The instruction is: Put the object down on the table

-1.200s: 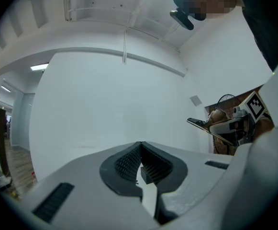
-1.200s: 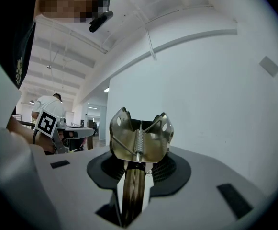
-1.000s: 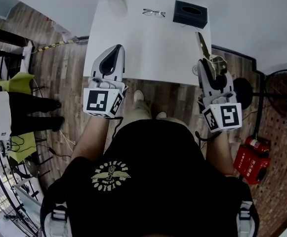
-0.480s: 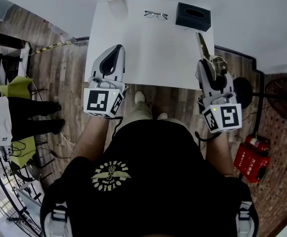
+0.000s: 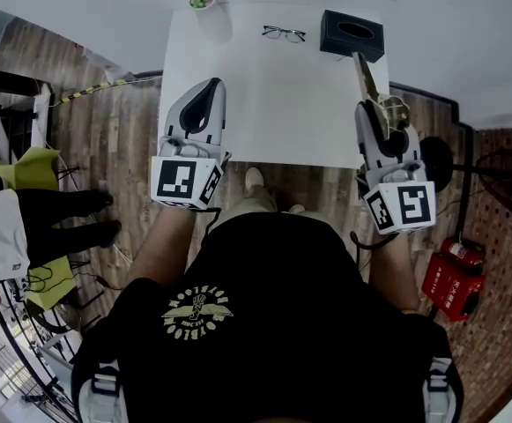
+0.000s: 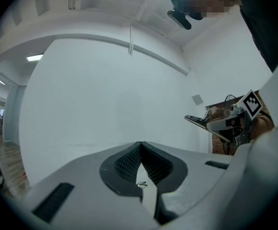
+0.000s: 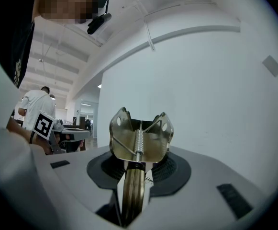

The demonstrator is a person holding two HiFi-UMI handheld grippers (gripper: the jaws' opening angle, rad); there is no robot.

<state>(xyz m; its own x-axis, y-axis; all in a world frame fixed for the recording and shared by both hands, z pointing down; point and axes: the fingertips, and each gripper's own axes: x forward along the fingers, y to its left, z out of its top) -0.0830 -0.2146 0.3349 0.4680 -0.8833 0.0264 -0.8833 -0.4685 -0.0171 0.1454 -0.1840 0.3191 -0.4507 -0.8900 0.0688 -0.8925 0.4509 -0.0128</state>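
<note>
brass spring clip (image 7: 141, 138) sits pinched between the pads of the right tool (image 7: 138, 169), its long end reaching over the right edge of the white desk (image 5: 264, 104) toward the black box (image 5: 352, 35). left tool (image 6: 141, 150) hangs over the desk's near left edge, pads pressed together with nothing between them. glasses (image 5: 284, 33) lie just left of the box.

White rectangular table (image 5: 264, 104) against a plain white wall (image 5: 458, 7); grey-brown wood-plank floor (image 5: 106, 122) along its left and right edges.
</note>
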